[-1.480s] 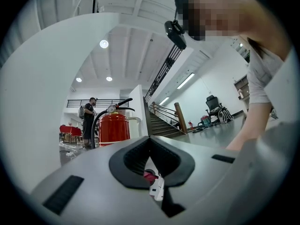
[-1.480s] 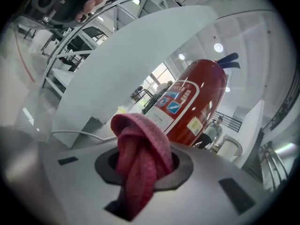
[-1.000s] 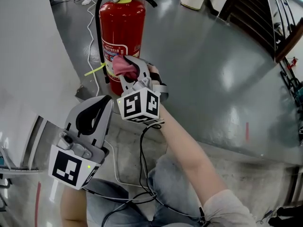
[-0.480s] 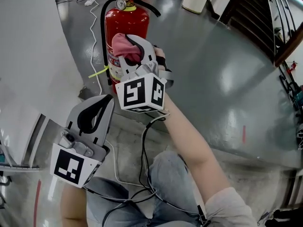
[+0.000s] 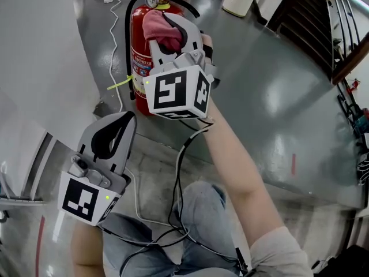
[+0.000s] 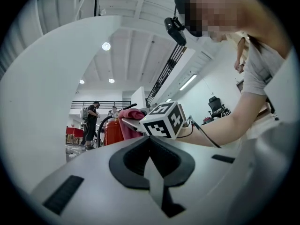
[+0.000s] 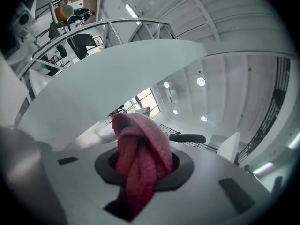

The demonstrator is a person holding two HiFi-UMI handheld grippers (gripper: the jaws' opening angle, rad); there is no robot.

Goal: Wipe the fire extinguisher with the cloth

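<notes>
The cloth (image 7: 140, 158) is a soft pink-red weave with a nubbly, matt face. The right gripper (image 5: 173, 25) holding it has a smooth matt grey plastic shell with dull black pads, and the left gripper (image 6: 151, 146) has the same finish. The fire extinguisher (image 5: 138, 30) has a glossy red painted body that looks like metal, a paper-like label (image 5: 138, 68) and a dull black hose (image 5: 127, 51) — the grey floor (image 5: 259, 85) is smooth, with a wet-looking gloss.
</notes>
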